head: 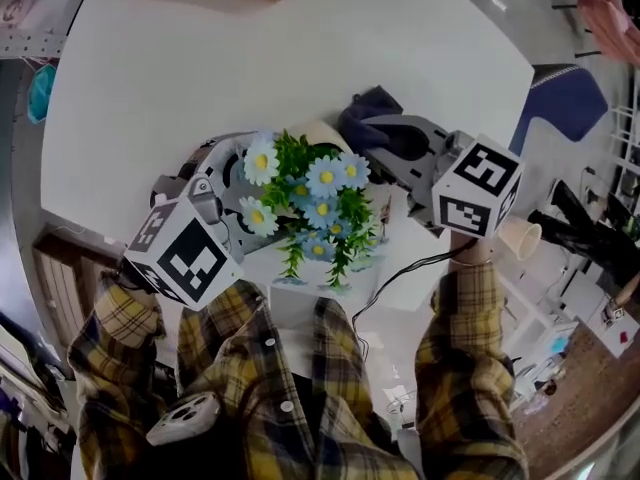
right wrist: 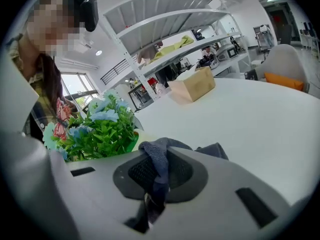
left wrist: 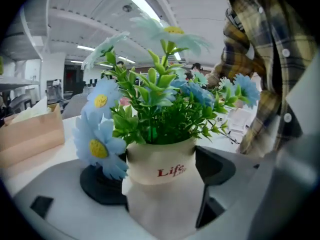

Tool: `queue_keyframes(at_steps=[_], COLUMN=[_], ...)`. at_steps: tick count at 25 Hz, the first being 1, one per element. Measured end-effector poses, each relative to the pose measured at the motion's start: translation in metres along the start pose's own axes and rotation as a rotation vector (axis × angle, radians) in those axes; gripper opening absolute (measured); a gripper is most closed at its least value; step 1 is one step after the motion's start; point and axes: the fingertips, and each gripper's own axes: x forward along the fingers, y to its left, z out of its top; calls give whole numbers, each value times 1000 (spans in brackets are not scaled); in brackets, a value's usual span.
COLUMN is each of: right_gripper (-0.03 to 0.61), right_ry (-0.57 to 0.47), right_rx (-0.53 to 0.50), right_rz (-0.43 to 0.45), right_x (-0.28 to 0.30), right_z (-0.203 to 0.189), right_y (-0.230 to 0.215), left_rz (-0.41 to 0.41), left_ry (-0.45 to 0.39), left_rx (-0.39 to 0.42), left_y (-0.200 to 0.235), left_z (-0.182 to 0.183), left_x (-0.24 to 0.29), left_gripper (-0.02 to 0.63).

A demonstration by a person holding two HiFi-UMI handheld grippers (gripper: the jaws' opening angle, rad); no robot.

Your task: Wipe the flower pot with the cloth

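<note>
The left gripper point(head: 232, 173), grey with a black-and-white marker cube, is clamped on a cream, soft-sided flower pot point(left wrist: 161, 184) printed with the red word "Life". In the left gripper view its two dark pads press against opposite sides of the pot, just below the rim. The pot holds a bunch of artificial blue daisies with yellow centres and green leaves point(head: 310, 203), and these spread out over the gripper. In the head view the pot sits at the near edge of the round white table point(head: 200, 58), straight in front of the person, whose sleeves are yellow and dark checked fabric point(head: 120, 368). No view shows whether its base rests on the tabletop. The right gripper point(right wrist: 155, 184) has its jaws closed on a dark blue woven cloth point(right wrist: 159, 159), and a fold of the cloth runs down between the pads and bunches above them. In the head view the cloth lies just beside the far side of the pot's rim, to the right of the flowers, but contact between cloth and pot cannot be made out. A tan box point(right wrist: 192, 86) stands well apart on the far side of the table
</note>
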Motion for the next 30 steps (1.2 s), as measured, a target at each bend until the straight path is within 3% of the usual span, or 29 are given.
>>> queue_keyframes(at_steps=[11, 16, 19, 24, 30], right_gripper=[15, 15, 15, 15, 15], right_ry=[81, 122, 84, 53, 38], right_rx=[-65, -71, -71, -59, -53], right_rz=[46, 56, 27, -5, -54], right_x=[1, 1, 2, -1, -3], right_z=[3, 1, 3, 2, 2], right_y=[9, 10, 5, 4, 2], left_rz=[-422, -486, -426, -207, 185], left_ry=[173, 191, 147, 78, -60], left_rx=[283, 320, 262, 105, -146], left_y=[-16, -15, -13, -7, -9], left_z=[8, 11, 9, -4, -7], left_x=[9, 12, 10, -8, -36], left_gripper=[420, 420, 419, 419, 419])
